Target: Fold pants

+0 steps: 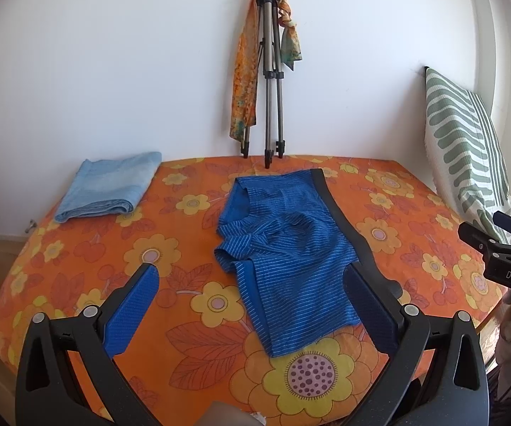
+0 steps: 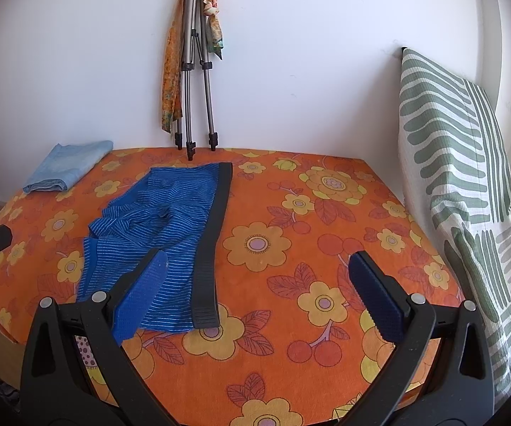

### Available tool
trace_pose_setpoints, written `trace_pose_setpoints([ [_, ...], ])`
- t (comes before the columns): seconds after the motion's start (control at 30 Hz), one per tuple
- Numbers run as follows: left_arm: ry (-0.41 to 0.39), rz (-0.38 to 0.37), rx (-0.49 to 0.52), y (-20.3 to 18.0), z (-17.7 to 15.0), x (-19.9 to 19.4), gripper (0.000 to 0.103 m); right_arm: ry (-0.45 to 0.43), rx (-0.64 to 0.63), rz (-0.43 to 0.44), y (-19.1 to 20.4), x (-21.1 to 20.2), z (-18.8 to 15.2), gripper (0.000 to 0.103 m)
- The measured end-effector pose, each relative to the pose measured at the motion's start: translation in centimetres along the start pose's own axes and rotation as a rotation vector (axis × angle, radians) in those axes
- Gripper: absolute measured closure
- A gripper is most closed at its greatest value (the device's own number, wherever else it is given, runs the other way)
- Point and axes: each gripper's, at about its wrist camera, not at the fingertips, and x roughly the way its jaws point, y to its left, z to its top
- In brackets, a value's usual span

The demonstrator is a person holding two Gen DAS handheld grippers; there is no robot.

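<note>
Blue striped shorts (image 1: 284,245) with a black waistband (image 1: 344,220) lie rumpled on the orange flowered bedcover (image 1: 95,248). My left gripper (image 1: 252,305) is open and empty, its blue-padded fingers (image 1: 135,309) hovering over the near leg of the shorts. In the right wrist view the shorts (image 2: 156,234) lie left of centre, waistband (image 2: 213,245) toward the right. My right gripper (image 2: 266,298) is open and empty, above the near end of the waistband. The right gripper also shows in the left wrist view (image 1: 500,248) at the right edge.
A folded light blue garment (image 1: 110,184) lies at the back left of the bed. A tripod (image 1: 269,71) with an orange scarf leans on the white wall. A green and white patterned pillow (image 2: 461,163) stands along the right side.
</note>
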Motion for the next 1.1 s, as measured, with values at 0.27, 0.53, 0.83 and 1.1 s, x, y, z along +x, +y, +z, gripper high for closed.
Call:
trace_pose_setpoints([
  [0.27, 0.003, -0.003, -0.001, 0.04, 0.15, 0.08, 0.000, 0.003, 0.002, 0.002, -0.12, 0.07, -0.01, 0.000],
  [0.53, 0.004, -0.005, -0.001, 0.16, 0.19, 0.02, 0.000, 0.006, 0.004, 0.003, -0.14, 0.14, 0.04, 0.000],
  [0.83, 0.007, -0.001, -0.006, 0.03, 0.01, -0.09, 0.000, 0.008, 0.006, 0.004, -0.19, 0.19, -0.03, 0.000],
  [1.1, 0.007, -0.001, -0.005, 0.04, 0.04, -0.01, 0.000, 0.009, 0.007, 0.004, -0.26, 0.18, 0.06, 0.000],
])
